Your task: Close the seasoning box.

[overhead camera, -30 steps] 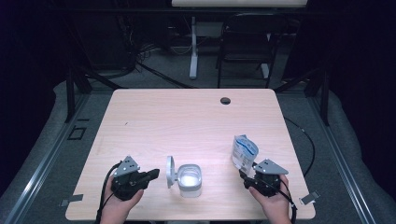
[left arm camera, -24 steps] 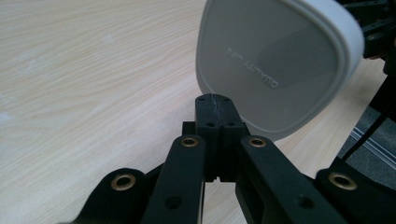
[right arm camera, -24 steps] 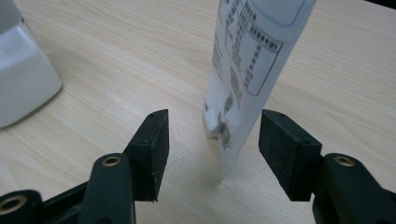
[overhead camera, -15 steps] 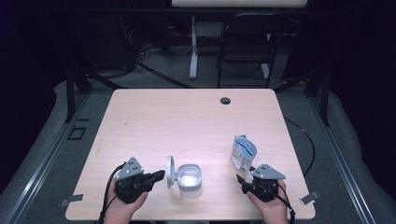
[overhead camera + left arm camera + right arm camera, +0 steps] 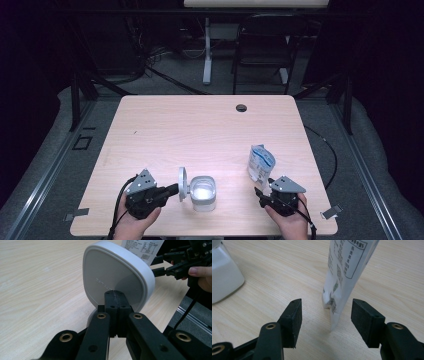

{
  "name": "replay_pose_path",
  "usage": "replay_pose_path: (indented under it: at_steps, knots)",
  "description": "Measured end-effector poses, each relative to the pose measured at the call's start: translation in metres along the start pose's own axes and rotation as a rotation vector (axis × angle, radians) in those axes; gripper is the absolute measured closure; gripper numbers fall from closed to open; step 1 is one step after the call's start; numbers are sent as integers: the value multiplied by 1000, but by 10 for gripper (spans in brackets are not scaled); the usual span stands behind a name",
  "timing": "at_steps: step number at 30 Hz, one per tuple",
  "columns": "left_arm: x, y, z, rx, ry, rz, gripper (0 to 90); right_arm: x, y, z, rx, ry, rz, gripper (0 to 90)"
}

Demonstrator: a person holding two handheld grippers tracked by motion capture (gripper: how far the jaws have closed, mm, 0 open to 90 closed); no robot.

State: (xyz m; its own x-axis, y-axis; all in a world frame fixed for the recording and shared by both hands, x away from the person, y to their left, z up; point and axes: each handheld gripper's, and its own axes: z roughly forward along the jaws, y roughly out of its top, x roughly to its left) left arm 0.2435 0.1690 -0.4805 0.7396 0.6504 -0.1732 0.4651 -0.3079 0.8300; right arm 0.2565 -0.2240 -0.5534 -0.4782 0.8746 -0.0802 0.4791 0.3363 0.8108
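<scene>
Lower centre of high view: squat rounded-square container (image 5: 203,192), translucent white, on pale wood-grain table (image 5: 200,130). Smooth white plastic lid (image 5: 183,177), rounded-square with raised rim, held on edge just left of container, clamped in closed left gripper (image 5: 172,189). Lower right: glossy printed pouch (image 5: 260,162) standing upright, white and blue. Right gripper (image 5: 260,192) just below it, spread wide, holding nothing.

Left gripper view: faint embossed lettering on lid (image 5: 117,283). Right gripper view: pouch (image 5: 344,272) creased at base, near the gap between matte black pads (image 5: 295,315), untouched.
</scene>
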Motion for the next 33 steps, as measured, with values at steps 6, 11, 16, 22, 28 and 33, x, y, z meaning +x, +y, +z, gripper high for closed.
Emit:
replay_pose_path:
  at_steps: [6,11,16,22,28,33]
  knots:
    - [-3,1,2,-9,-12,-4,900,-3,-1,-1,1,-3,8,418]
    - [-9,1,8,-1,-51,-2,900,-5,-2,-2,-4,-6,18,418]
    - [-17,1,14,9,-101,22,900,-6,-2,-2,-2,-7,22,418]
    - [-14,2,11,7,-83,17,900,-5,-2,-2,-8,-9,23,418]
    - [-11,2,8,-3,-70,13,900,-5,-3,-2,-4,-8,23,416]
    - [-4,2,1,-21,-54,-9,900,-5,-3,-2,-4,-8,22,416]
